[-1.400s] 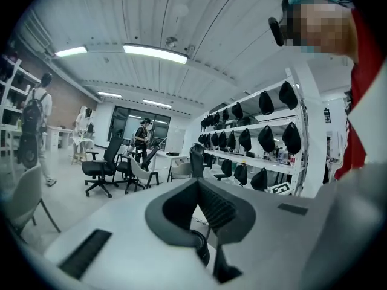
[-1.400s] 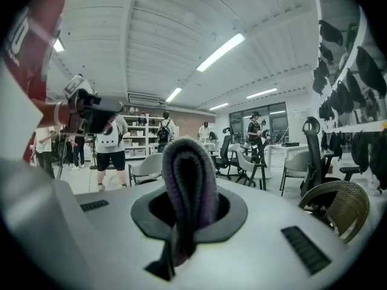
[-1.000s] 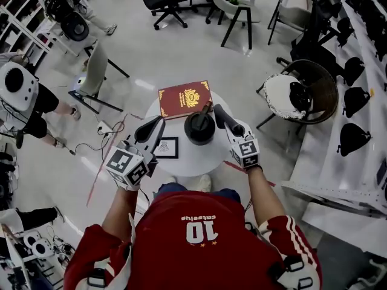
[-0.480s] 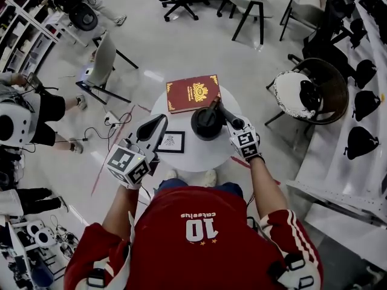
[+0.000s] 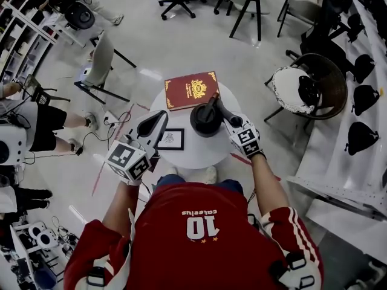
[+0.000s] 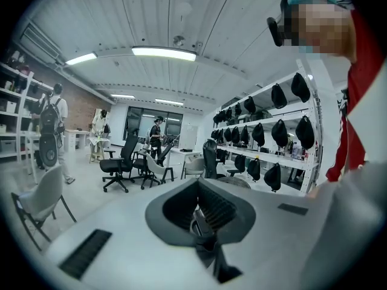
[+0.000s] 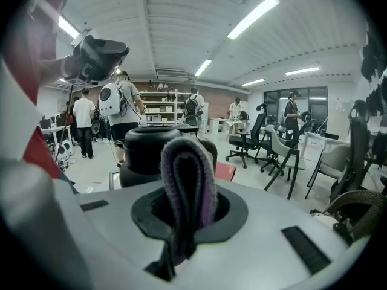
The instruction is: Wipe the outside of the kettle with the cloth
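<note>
Red book (image 5: pixel 188 90), framed picture (image 5: pixel 170 139) on round white table (image 5: pixel 199 153); grey chair (image 5: pixel 101 62) nearby.

Bright, even light reaches us from ceiling strips (image 6: pixel 163 53) at 12 o'clock in the left gripper view, 1 o'clock in the right. We see floor (image 5: pixel 181 35) glare at 11 o'clock in the head view. Fisheye rims go black; the near cloth (image 7: pixel 187 186) blurs.

Red short-sleeved jersey (image 5: pixel 193 207) (white 10 and lettering), white stripes along sleeves (image 5: pixel 294 229).

The red shirt (image 5: pixel 199 234) bears the number 10; the book's (image 5: pixel 191 90) print is unreadable.
</note>
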{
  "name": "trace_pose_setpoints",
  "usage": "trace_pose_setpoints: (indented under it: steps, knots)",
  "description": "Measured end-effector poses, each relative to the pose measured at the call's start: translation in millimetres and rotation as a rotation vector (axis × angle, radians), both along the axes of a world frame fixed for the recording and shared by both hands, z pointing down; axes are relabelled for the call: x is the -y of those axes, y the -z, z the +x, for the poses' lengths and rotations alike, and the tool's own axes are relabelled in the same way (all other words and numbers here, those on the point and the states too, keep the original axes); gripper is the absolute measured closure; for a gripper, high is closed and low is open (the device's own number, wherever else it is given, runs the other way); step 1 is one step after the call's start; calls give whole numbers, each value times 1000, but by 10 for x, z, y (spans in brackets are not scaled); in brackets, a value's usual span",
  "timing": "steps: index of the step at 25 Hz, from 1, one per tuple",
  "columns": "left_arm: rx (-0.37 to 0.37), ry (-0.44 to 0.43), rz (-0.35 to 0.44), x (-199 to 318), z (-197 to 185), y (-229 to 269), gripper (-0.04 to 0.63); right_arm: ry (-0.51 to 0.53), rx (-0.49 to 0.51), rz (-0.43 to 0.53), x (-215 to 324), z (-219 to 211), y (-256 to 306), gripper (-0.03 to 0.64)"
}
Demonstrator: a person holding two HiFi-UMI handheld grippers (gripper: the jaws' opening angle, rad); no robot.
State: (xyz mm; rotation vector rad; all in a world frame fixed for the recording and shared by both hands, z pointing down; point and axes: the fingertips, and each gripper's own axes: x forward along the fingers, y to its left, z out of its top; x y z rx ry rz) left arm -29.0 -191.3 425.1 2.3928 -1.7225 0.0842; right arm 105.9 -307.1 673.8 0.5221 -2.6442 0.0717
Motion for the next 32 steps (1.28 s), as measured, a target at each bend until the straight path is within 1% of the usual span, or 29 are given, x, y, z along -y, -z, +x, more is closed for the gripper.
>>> trace_pose_setpoints:
  steps: [9, 12, 16, 22, 32]
  knots:
    - [3, -27, 1, -23, 24, 31, 588, -39, 21, -18, -148, 102, 38, 571]
    - [2, -43, 9, 3, 40, 48, 588, -70, 48, -17, -212, 120, 118, 571]
    - [-4, -75, 10, 17, 57, 44, 588, -98, 31, -45, -316, 190, 10, 570]
    - [-22, -115, 1, -24, -45, 46, 588, -149, 27, -49, -461, 185, 31, 570]
    - [-55, -199, 14, -87, -275, 175, 588, -241, 9, -46, -725, 122, 202, 571]
